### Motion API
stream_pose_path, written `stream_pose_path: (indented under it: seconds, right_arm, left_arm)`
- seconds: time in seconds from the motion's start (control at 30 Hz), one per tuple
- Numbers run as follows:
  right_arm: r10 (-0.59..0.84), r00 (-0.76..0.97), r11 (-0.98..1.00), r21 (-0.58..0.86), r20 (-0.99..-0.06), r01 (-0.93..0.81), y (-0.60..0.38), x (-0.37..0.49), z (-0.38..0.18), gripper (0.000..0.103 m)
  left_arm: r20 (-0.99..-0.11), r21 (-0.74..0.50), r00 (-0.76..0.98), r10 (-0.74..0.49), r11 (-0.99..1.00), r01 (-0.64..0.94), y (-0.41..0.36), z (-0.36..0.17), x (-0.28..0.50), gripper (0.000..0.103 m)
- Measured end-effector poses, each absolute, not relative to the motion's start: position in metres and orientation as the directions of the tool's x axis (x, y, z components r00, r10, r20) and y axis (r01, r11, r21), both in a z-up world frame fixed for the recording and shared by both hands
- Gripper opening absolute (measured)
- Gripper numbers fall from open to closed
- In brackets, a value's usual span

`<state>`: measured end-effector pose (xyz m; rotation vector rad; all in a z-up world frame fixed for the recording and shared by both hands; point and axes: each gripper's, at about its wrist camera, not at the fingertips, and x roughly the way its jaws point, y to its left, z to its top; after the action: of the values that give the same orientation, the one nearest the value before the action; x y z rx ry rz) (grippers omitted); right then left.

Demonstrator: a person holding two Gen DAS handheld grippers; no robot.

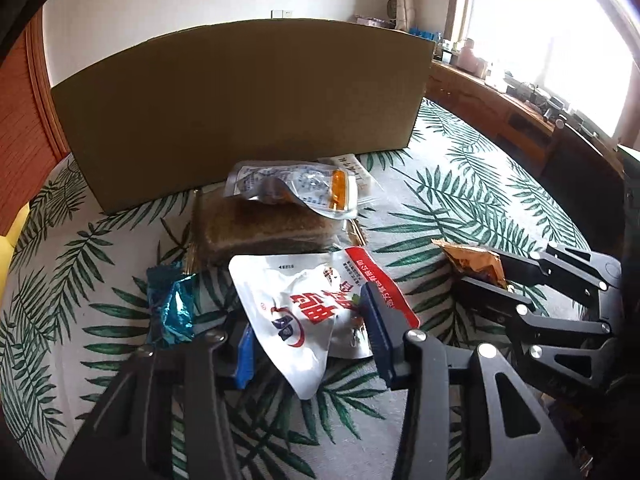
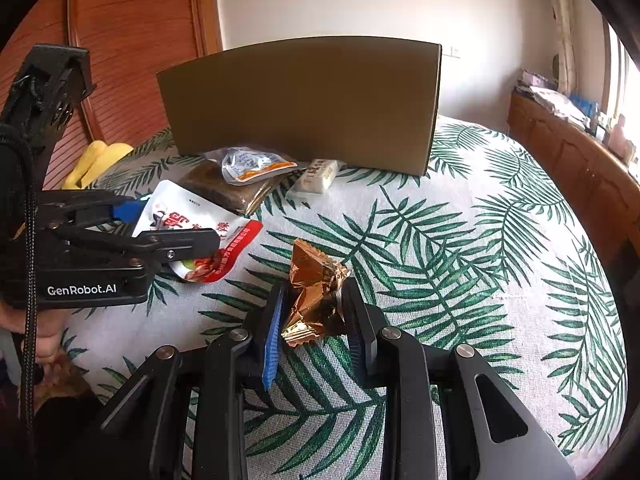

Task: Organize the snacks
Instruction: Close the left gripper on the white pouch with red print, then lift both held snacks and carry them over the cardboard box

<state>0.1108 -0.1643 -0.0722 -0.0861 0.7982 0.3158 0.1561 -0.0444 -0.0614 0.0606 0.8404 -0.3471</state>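
- The right gripper (image 2: 312,312) is clamped narrow on a crumpled gold foil snack (image 2: 316,292), held just above the leaf-print cloth (image 2: 460,240).
- The left gripper (image 1: 308,340) straddles a white-and-red snack pouch (image 1: 304,312) at a medium opening. The blue pads appear to touch the pouch, but the view is too oblique to confirm a firm grip.
- Other snacks lie near the upright cardboard box (image 1: 240,108): a brown bar pack (image 1: 256,228) with a clear pouch (image 1: 296,188) resting on top, a small white pack (image 2: 318,176) beside them, and a blue foil candy (image 1: 170,304) at the left.
- Risk: the smooth pouch could slip out on lifting if it is pinched only at its edge.
- Risk: the two grippers work close together; crossing paths toward the box could cause a collision.
- Risk: the thin foil wrapper may tear or crush under clamping force.
- Legible text: "GenRobot.AI" on the left gripper body. The pouch carries large red characters, not readable from here.
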Motion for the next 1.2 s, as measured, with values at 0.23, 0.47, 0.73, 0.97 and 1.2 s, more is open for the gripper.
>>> stream_pose_path:
  seconds: [0.23,0.47,0.73,0.97,1.2]
  right_arm:
    - [0.249,0.657,0.949,0.042,-0.712,-0.313,-0.164,0.111,-0.072,0.025]
    - [0.23,0.67,0.953,0.023,-0.706,-0.303,-0.162,0.108,-0.071,0.023]
    - [0.25,0.673,0.952,0.049,-0.696,-0.303,-0.169,0.1,-0.065,0.022]
    - [0.278,0.687,0.949,0.08,-0.672,-0.305,-0.174,0.087,-0.05,0.023]
    - [0.293,0.702,0.945,0.086,-0.649,-0.315,-0.173,0.073,-0.037,0.023]
  left_arm:
    - [-0.695,-0.09,0.654,-0.299,0.939,0.333,-0.041,-0.053,0.137,0.024]
    - [-0.656,-0.139,0.686,-0.316,0.943,0.302,-0.032,-0.045,0.121,0.02]
    - [-0.632,-0.159,0.699,-0.334,0.939,0.305,-0.033,-0.038,0.108,0.02]
    - [-0.615,-0.167,0.71,-0.342,0.937,0.306,-0.03,-0.032,0.1,0.02]
    - [-0.599,-0.164,0.725,-0.34,0.938,0.304,-0.028,-0.023,0.095,0.02]
